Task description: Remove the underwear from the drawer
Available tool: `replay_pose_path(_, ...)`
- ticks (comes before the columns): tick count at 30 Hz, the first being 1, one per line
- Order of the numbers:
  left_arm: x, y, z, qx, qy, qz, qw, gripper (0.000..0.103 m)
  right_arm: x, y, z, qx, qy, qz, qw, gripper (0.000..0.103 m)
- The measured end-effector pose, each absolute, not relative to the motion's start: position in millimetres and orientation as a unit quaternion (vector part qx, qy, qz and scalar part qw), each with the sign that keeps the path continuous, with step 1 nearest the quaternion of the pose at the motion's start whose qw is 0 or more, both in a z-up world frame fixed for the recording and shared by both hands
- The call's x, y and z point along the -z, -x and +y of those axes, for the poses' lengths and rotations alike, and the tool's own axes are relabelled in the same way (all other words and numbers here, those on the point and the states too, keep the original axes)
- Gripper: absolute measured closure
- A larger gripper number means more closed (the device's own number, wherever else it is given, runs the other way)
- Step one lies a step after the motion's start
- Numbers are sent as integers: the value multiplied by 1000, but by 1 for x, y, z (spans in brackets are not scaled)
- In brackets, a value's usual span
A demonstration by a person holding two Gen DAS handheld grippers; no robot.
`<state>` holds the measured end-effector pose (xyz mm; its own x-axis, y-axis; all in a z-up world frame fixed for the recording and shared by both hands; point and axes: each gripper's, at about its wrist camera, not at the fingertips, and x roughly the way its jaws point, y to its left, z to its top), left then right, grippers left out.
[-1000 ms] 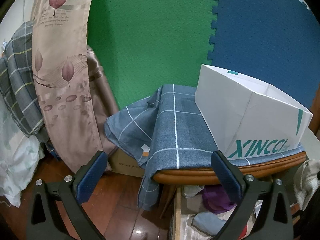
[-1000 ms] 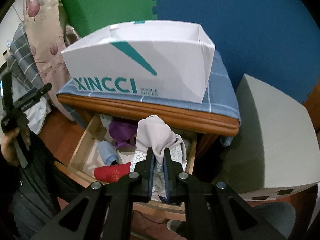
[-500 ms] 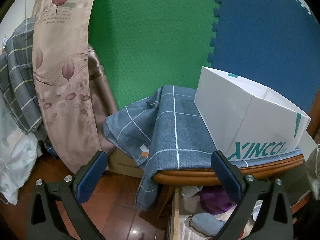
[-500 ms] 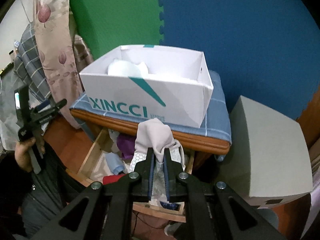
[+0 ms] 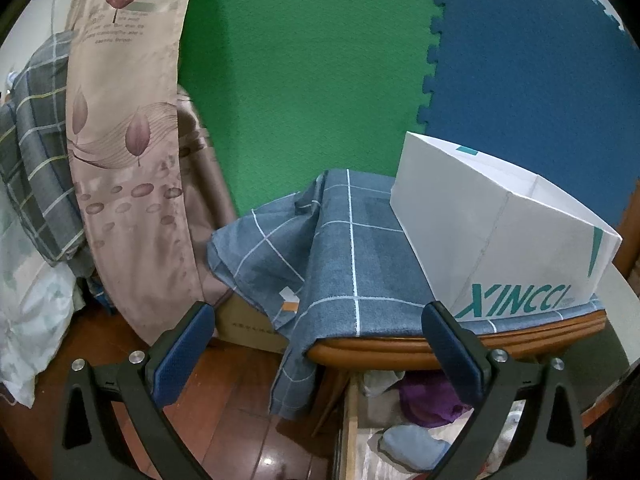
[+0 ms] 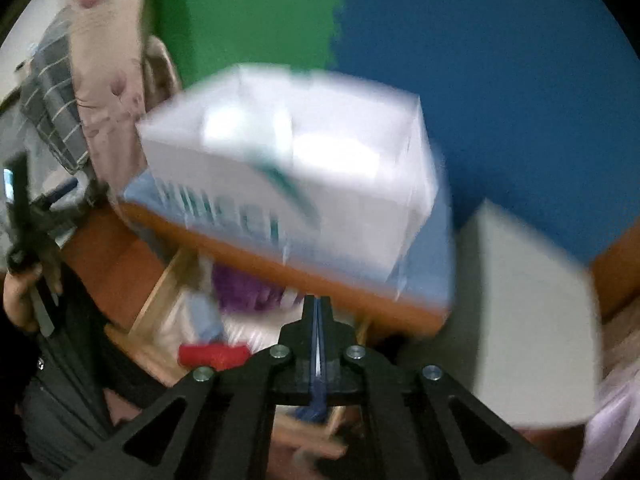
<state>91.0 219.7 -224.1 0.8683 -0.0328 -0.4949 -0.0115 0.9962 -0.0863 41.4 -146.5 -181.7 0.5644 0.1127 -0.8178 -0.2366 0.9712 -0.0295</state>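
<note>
My right gripper (image 6: pixel 318 312) is pressed fully together, seemingly empty, my left gripper (image 5: pixel 316 340) gapes wide, and the soft, light underwear (image 5: pixel 428 400) left in the drawer (image 5: pixel 352 420) wants pinching at a bunched fold.

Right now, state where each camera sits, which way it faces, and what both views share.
Left wrist: on the left gripper, jaws open, facing the cloth-covered table and white box.
Right wrist: on the shut right gripper, angled down at the open drawer; a hand shows at left.
Shared: box, table, drawer.
</note>
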Motion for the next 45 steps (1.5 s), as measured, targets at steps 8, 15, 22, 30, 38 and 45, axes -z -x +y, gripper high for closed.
replay_pose_path(8,225,-92,216,10,51,265,963,0,336,-54,-136,-159,19,599,784,94)
replay_pose_path(15,237,-101,185,29,-17,293,955,0,385,-64,-105,-193,68,622,756,63)
replay_pose_path(22,237,-101,189,32,-12,296,955,0,401,-76,-90,-218,80,632,739,49)
replay_pose_path(30,236,-104,191,36,4,298,954,0,429,-90,-92,-185,86,647,734,38)
replay_pose_path(38,238,-103,194,30,7,299,954,0,424,-83,-88,-172,120,627,750,88)
replay_pose_path(45,237,-101,196,33,14,295,955,0,320,-46,-116,-142,77,533,831,89)
